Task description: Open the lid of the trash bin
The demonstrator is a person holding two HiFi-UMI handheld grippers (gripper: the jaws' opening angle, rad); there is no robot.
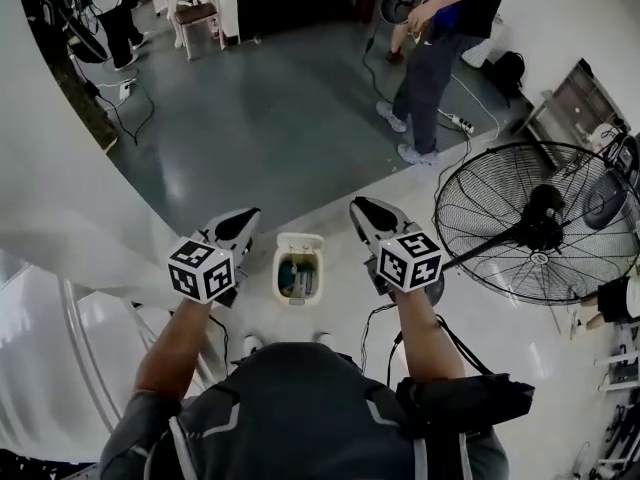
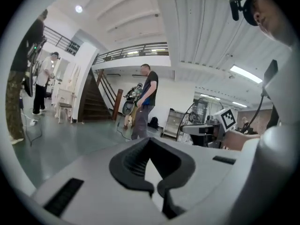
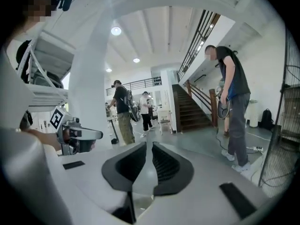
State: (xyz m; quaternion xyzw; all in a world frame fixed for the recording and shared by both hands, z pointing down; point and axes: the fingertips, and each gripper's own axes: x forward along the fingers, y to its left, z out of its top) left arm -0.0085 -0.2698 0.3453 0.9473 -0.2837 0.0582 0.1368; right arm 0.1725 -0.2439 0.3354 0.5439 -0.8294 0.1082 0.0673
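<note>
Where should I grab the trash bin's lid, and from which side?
Pinch the free top edge of the lid, coming from above on the near side. It stands open behind the mouth of the trash bin, seemingly hinged at the far rim, leaving that edge exposed for fingers.

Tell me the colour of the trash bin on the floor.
Cream-white trash bin, best seen in the head view.

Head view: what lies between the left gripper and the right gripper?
In the head view, the trash bin stands on the floor between the left gripper and the right gripper, below both, its lid already open.
</note>
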